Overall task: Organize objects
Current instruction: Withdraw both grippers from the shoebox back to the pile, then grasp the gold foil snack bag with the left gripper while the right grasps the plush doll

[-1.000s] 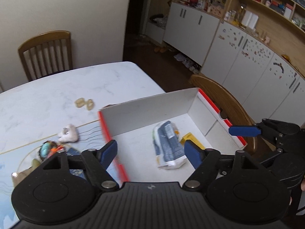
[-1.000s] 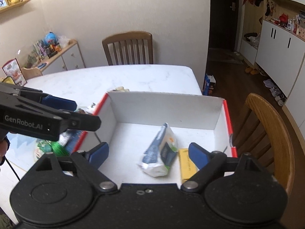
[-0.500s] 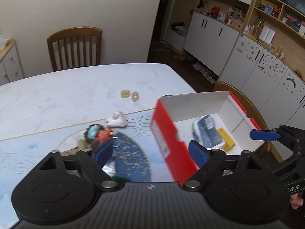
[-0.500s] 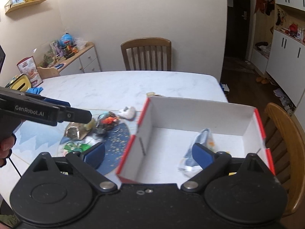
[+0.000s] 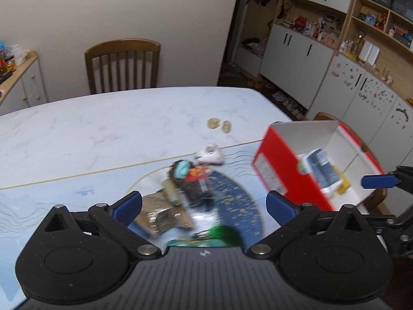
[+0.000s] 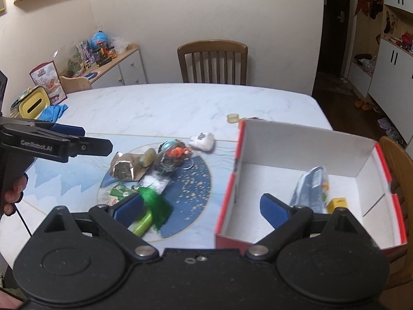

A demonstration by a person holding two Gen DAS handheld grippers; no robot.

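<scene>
Clutter is the main risk: the pile (image 6: 157, 165) on the round blue mat (image 6: 196, 180) is tightly packed, so a claw reaching in could snag 2 things at once or push the green tassel (image 6: 155, 206) toward the table edge at 6 o'clock. The box (image 6: 304, 180) sits at 3 o'clock of the pile, partly over the table's rim near a chair (a nudge on its red wall could tip it), and already holds a packet (image 6: 309, 188) and a small yellow item (image 6: 338, 204).

Both claws are spread wide and hold nothing: left gripper (image 5: 204, 206) hangs above the pile, right gripper (image 6: 201, 208) over the mat's near edge beside the box.

The right view shows the pile sharply, plus the left gripper at 9 o'clock. The left view is blurred there, but it shows 2 small tan rings (image 5: 219, 124) at 12 o'clock, while the right view shows only 1 clearly. A white toy (image 6: 202, 140) lies near the mat's edge.
</scene>
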